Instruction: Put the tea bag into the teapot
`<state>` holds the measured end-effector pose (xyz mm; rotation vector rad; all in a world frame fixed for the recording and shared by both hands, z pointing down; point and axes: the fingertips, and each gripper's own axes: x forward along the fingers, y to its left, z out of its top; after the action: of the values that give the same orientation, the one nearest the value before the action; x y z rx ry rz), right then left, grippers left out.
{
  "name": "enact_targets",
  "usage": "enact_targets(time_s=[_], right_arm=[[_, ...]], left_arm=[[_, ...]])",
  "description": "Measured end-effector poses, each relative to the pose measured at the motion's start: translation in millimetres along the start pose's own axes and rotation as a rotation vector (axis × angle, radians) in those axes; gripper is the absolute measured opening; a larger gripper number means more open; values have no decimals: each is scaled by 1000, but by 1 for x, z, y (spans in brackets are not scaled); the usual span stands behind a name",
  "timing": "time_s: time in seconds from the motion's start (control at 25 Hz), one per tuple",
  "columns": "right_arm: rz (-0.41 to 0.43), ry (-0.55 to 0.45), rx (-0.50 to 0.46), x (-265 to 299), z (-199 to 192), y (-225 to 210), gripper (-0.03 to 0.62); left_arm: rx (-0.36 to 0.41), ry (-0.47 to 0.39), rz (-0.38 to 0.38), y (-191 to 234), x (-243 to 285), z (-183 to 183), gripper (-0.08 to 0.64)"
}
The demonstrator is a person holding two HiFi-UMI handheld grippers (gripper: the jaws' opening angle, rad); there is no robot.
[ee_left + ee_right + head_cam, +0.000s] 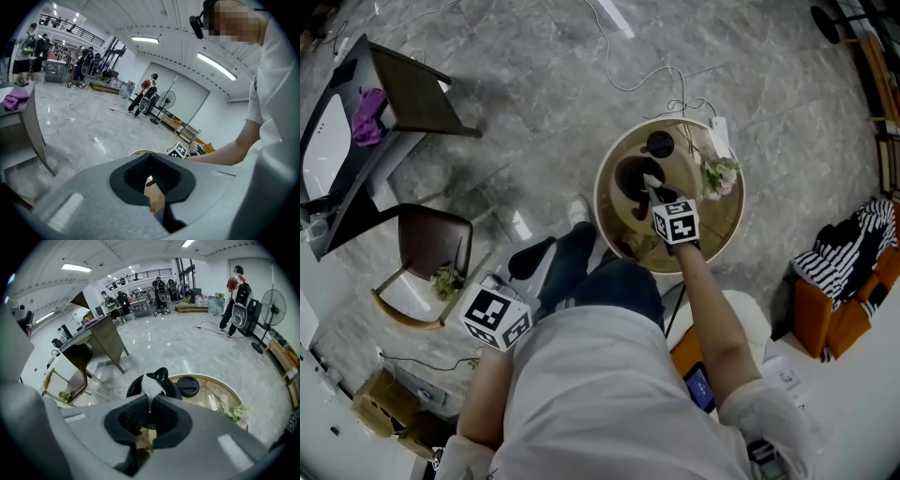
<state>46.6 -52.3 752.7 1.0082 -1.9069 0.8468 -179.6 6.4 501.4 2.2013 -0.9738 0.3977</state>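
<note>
A black teapot (pixel 628 174) stands open on a round wooden table (pixel 602 202), with its black lid (pixel 659 143) lying beside it. My right gripper (pixel 652 187) is directly over the pot's mouth, shut on a white tea bag (pixel 652 179). In the right gripper view the tea bag (pixel 150 386) is pinched between the dark pads, and the teapot (pixel 161 375) and lid (pixel 189 386) lie just beyond. My left gripper (pixel 530 260) is held low to the left, away from the table. In its own view the left gripper (pixel 150 157) is shut with nothing in it.
A flower sprig (pixel 719 174) and a white strip (pixel 718 136) lie on the table's right side. A chair holding a small plant (pixel 431 267) and a desk (pixel 389 103) stand to the left. A cable (pixel 628 80) runs across the floor. An orange seat with striped cloth (pixel 848 258) is at right.
</note>
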Motion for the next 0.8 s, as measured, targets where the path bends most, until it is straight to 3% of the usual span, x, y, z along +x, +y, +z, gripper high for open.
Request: enact_targets(time_s=[0.24, 0.8], right_arm=[[-9, 55, -24, 20, -7, -1, 17], [-36, 191, -211, 52, -2, 10, 17]], left_arm=[[-15, 16, -1, 10, 5, -3, 8], [-48, 16, 19, 27, 6, -4, 8]])
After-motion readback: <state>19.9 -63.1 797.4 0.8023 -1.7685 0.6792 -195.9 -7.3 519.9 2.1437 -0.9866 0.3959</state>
